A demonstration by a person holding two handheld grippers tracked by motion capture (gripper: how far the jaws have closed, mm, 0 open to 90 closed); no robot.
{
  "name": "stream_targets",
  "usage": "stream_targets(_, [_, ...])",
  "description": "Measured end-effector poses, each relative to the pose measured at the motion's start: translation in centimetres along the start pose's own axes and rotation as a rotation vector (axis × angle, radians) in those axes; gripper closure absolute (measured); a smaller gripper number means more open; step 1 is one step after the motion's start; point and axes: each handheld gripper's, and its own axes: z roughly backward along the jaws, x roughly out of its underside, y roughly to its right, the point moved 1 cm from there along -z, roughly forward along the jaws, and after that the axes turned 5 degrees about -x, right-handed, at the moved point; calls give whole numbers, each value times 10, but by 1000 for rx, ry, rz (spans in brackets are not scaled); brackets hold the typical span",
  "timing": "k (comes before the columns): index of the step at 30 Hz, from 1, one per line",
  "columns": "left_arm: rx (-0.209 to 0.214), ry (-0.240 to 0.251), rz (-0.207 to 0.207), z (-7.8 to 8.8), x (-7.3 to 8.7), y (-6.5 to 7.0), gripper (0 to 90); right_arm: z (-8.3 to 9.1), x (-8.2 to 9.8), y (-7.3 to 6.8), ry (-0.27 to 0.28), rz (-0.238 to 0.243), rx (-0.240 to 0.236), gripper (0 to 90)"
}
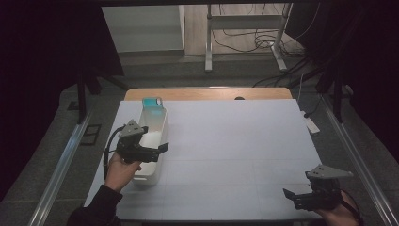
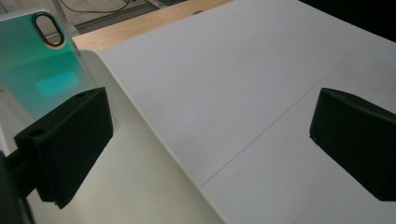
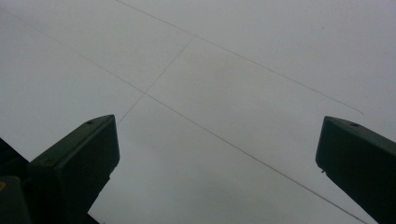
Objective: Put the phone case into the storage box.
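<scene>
Since the left hand-held gripper (image 1: 162,148) hangs released over the white bin (image 1: 149,176) at the left edge of the worktop (image 1: 235,141), its jaws wide apart and holding nothing, the phone case (image 1: 152,104) leaning upright at the bin's far end is taken as the thing in hand. The case (image 2: 39,70) is judged light, thin, glossy and somewhat flexible, likely slippery on its teal face, so it is best pinched across its long side edges near the top, clear of the camera cut-out (image 2: 48,30). The right hand-held gripper (image 1: 294,194) is held released low over bare worktop at the near right, well apart from the bin.
</scene>
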Motion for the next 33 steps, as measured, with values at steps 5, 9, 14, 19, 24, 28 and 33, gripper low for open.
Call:
stream_targets(5, [0,16,-1,6,1,3,0,0,0,0,0,1,0,0])
stream_targets(9, [-2,20,1,9,2,4,0,0,0,0,0,0,1,0])
stream_targets(14, [1,14,6,13,3,6,0,0,0,0,0,-2,1,0])
stream_targets(19, [-4,13,0,15,5,7,0,0,0,0,1,-4,2,0])
stream_targets(24, [-5,15,1,18,8,9,0,0,0,0,2,-5,3,0])
stream_targets(28, [-5,8,0,20,10,10,0,0,0,0,1,-5,3,0])
stream_targets(33, [-8,3,-1,23,13,11,0,0,0,0,1,-4,4,0])
